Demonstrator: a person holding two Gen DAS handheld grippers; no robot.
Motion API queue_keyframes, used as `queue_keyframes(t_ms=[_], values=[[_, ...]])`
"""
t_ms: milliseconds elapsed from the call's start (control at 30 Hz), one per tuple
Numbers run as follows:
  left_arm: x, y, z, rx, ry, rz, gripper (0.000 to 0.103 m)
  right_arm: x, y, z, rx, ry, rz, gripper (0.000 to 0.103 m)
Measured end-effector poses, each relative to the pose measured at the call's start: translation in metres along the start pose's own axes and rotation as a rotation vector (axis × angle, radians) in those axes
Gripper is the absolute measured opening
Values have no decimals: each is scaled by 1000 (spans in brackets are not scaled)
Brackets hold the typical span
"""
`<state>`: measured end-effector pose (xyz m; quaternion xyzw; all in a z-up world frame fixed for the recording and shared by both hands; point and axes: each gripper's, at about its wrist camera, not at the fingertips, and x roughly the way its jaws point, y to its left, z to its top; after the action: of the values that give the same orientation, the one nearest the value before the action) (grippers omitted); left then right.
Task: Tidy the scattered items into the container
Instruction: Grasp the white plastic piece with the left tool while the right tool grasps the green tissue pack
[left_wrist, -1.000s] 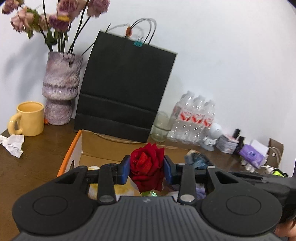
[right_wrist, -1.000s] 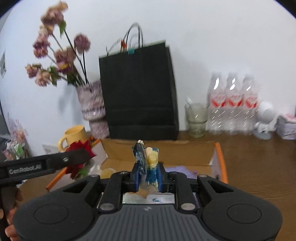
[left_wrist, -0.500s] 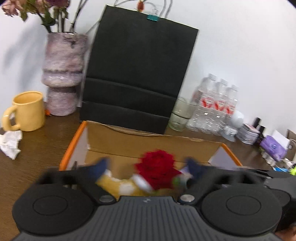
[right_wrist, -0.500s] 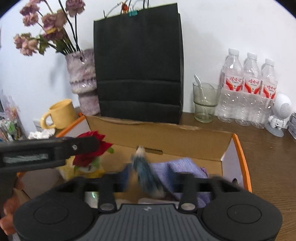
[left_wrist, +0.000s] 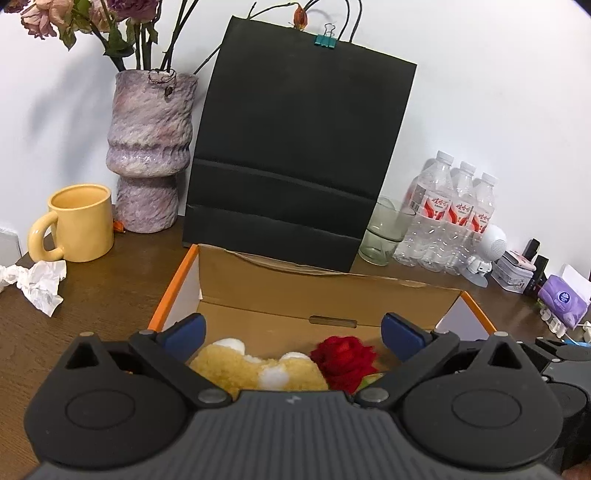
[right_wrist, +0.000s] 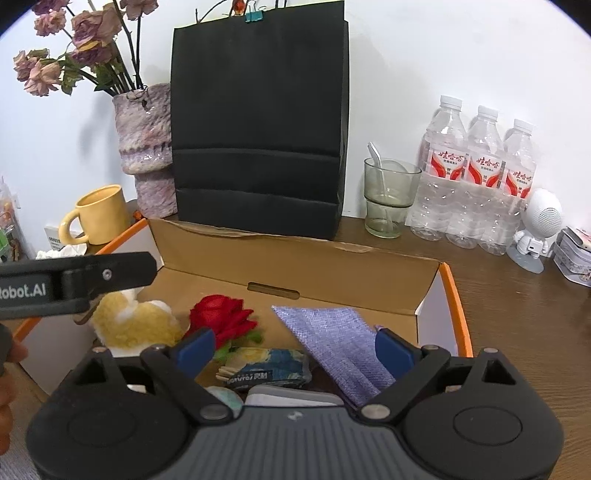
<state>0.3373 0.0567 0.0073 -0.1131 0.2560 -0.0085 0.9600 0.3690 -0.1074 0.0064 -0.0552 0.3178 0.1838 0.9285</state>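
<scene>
An open cardboard box with orange edges (left_wrist: 258, 280) (right_wrist: 295, 266) sits on the wooden table. Inside lie a red rose (left_wrist: 345, 356) (right_wrist: 221, 315), a yellow plush toy (left_wrist: 240, 365) (right_wrist: 129, 325), a purple cloth (right_wrist: 332, 339) and a blue-yellow packet (right_wrist: 267, 367). My left gripper (left_wrist: 293, 332) is open and empty above the box, over the rose and plush. My right gripper (right_wrist: 293, 345) is open and empty above the packet and cloth. The left gripper's body (right_wrist: 74, 286) shows at the left of the right wrist view.
Behind the box stand a black paper bag (left_wrist: 295, 166), a purple vase with dried flowers (left_wrist: 151, 155), a yellow mug (left_wrist: 79, 221), a glass with a spoon (right_wrist: 389, 195) and water bottles (right_wrist: 480, 177). A crumpled tissue (left_wrist: 37, 280) lies left. Small items (left_wrist: 554, 295) crowd the right.
Both grippers opened. The left one dropped the red rose into the box, the right one dropped the blue-yellow packet. Both items now lie on the box floor.
</scene>
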Motion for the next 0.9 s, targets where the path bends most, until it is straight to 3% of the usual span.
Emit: queue_keyframes(t_ms=[300,500,733,900], values=[[-8,-3,1,11,-8,-13,103,-6,-1,0,2,-12,-7,94],[-34,-3,1,13,-47,-34,103,-32,-5,-1,34,-62,-3,94],[-83,4,-14,55,-96,-41,103,-85,5,-27,9,-120,-11,94],[-108,21,-38,86,-67,-13,103,-113,14,-60,-3,-119,-24,94]])
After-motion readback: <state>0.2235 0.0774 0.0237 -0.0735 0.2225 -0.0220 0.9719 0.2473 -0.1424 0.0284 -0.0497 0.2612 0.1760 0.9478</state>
